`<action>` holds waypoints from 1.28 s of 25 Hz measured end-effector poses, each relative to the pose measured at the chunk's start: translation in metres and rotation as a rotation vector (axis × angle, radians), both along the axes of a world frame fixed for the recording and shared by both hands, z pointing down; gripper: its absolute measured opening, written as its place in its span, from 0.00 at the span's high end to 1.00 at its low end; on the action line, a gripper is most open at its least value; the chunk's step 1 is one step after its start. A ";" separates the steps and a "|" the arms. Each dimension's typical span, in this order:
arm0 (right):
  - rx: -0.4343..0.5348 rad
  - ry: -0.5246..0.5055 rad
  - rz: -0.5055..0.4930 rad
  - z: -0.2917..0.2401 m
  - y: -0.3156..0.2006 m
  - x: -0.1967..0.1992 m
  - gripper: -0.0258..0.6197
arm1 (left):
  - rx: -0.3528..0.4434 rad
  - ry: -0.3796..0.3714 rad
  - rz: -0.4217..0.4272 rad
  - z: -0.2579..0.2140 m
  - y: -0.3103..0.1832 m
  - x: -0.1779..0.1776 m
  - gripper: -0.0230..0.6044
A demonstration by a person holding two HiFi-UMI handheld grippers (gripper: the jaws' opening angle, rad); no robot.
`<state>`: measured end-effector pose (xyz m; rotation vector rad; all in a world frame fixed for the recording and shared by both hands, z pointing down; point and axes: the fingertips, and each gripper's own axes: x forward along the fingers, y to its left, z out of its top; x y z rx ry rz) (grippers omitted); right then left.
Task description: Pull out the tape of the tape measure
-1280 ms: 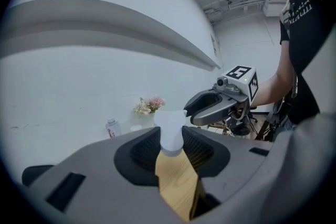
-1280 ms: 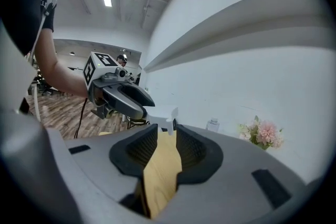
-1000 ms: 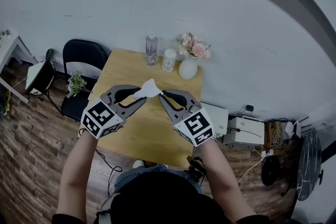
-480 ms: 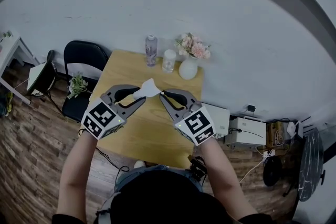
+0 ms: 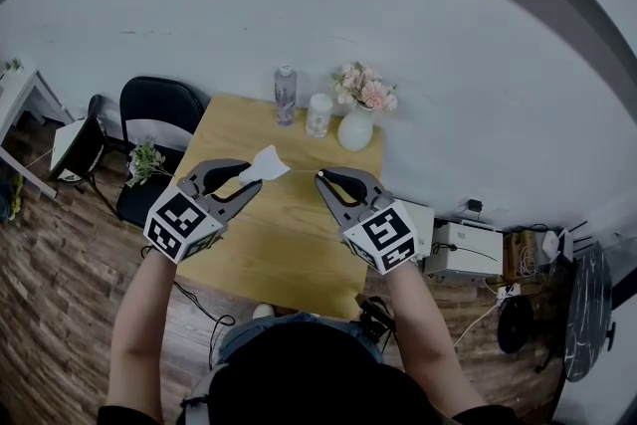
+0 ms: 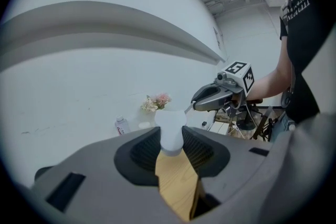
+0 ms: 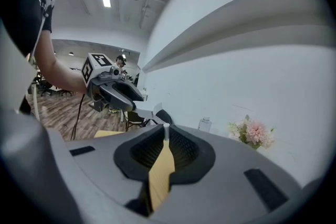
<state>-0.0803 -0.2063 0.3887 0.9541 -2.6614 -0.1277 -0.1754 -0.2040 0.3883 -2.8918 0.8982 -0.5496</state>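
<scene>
**Inspector:** State of the two grippers over the table (image 5: pixel 289 239)?

**Assistant:** Both are held above the table's near half, tips facing each other. Left gripper (image 5: pixel 253 177): jaws clamped on the white tape measure (image 5: pixel 269 163), with its body pinched between the ribbed pads (image 6: pixel 144 149). Right gripper (image 5: pixel 320 178): jaws all but together, nipping the end of the tape (image 7: pixel 166 131).

**Inspector:** Location of the tape measure?

**Assistant:** In the air above the middle of the table, clear of its surface, in the left gripper's hold. A short run of tape crosses the gap to the right gripper. In the head view it shows only as a faint thin line, so its markings cannot be made out.

**Inspector:** Other items?

**Assistant:** Along the table's far edge, against the wall, there is a clear bottle (image 5: pixel 286 95). A white cup (image 5: pixel 318 114) stands just right of it, then a white vase (image 5: pixel 356 128) holding pink flowers (image 5: pixel 365 87). A black chair (image 5: pixel 159 109) stands off the table's far left corner.
</scene>
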 end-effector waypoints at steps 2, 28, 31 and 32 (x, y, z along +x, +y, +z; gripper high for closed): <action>-0.008 -0.020 0.006 -0.003 0.001 0.007 0.89 | -0.006 0.011 -0.008 -0.003 0.001 -0.005 0.75; -0.045 -0.053 0.203 -0.007 0.008 0.077 0.89 | -0.084 -0.003 -0.191 0.005 -0.002 -0.055 0.75; -0.052 -0.072 0.234 -0.008 0.011 0.090 0.89 | -0.090 0.023 -0.215 0.002 -0.002 -0.067 0.75; -0.052 -0.076 0.243 -0.008 0.011 0.095 0.89 | -0.092 0.035 -0.219 0.001 -0.002 -0.069 0.75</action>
